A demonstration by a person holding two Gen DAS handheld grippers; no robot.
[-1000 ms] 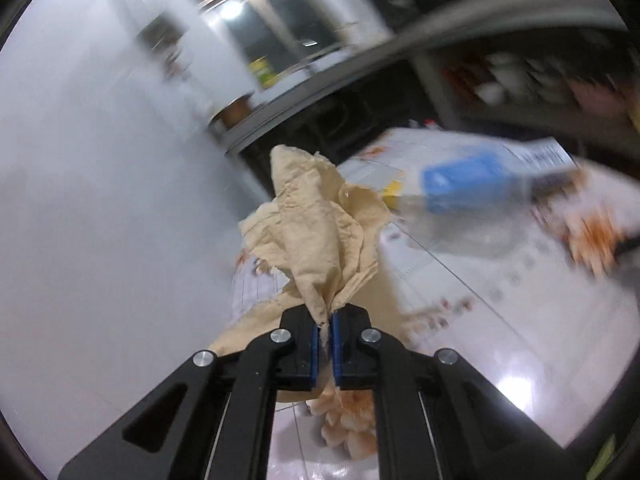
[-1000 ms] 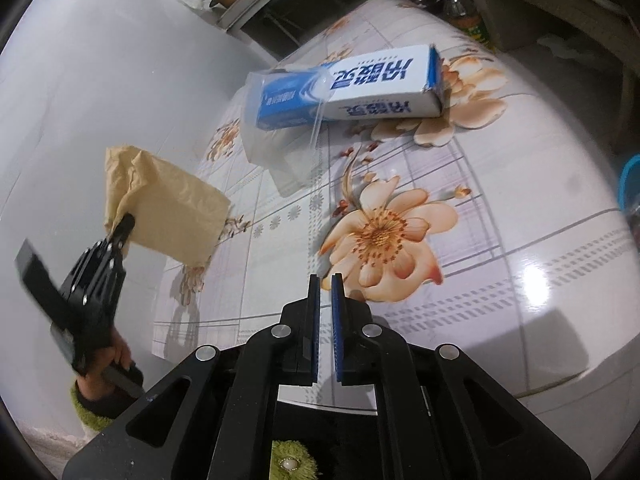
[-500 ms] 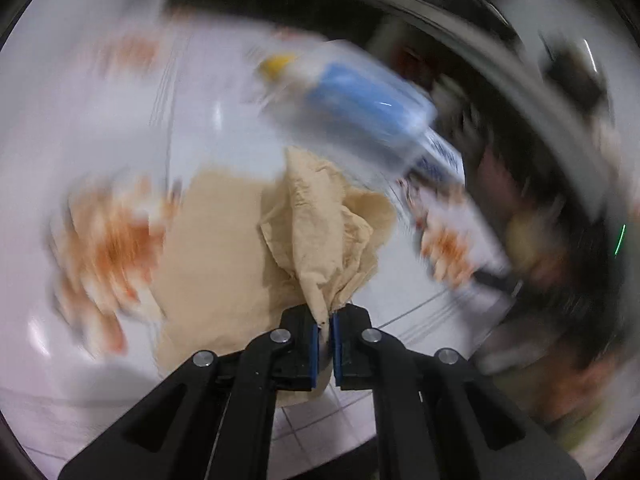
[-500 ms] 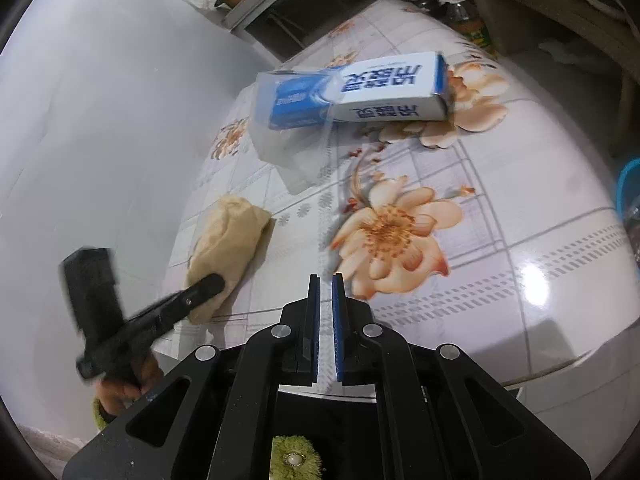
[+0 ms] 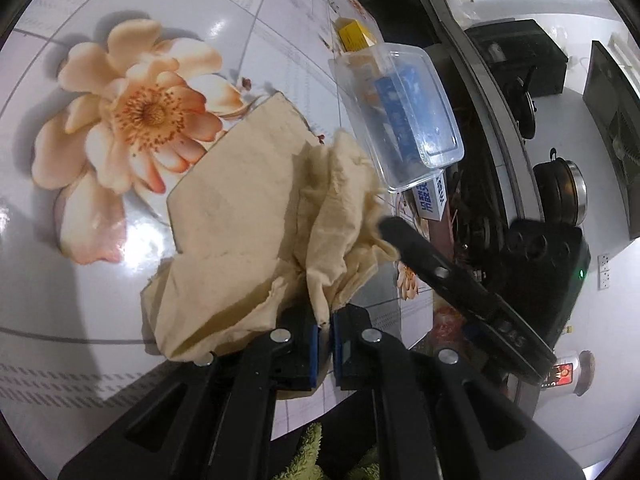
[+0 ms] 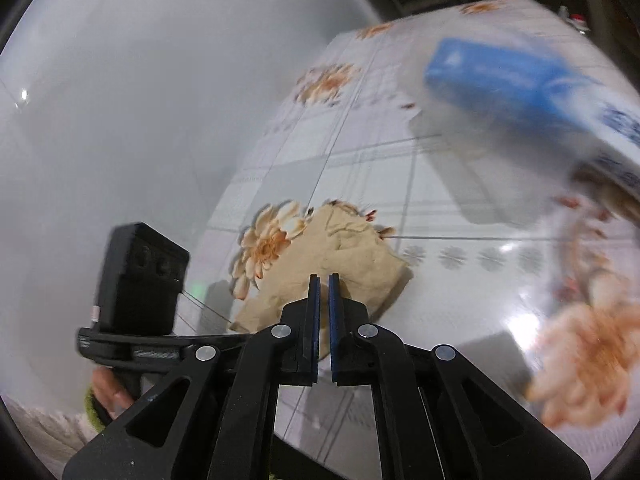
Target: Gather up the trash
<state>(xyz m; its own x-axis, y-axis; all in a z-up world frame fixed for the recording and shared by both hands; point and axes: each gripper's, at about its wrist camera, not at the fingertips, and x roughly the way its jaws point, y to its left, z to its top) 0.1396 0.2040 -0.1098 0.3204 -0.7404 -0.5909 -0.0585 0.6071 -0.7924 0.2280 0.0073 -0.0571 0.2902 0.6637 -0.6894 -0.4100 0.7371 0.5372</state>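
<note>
Between the left gripper's closed fingers, crumpled tan paper is pinched.

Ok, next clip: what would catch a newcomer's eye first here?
Probably the crumpled tan paper, pinched in the left tongs and spread over the flowered tablecloth. Behind it, a clear plastic container lies against a blue and white box. The right tongs hang empty and shut near the paper.

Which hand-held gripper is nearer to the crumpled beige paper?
Left. The left hand-held gripper is shut on the beige paper. The right hand-held gripper, nearly shut and empty, hovers close beside it.
</note>
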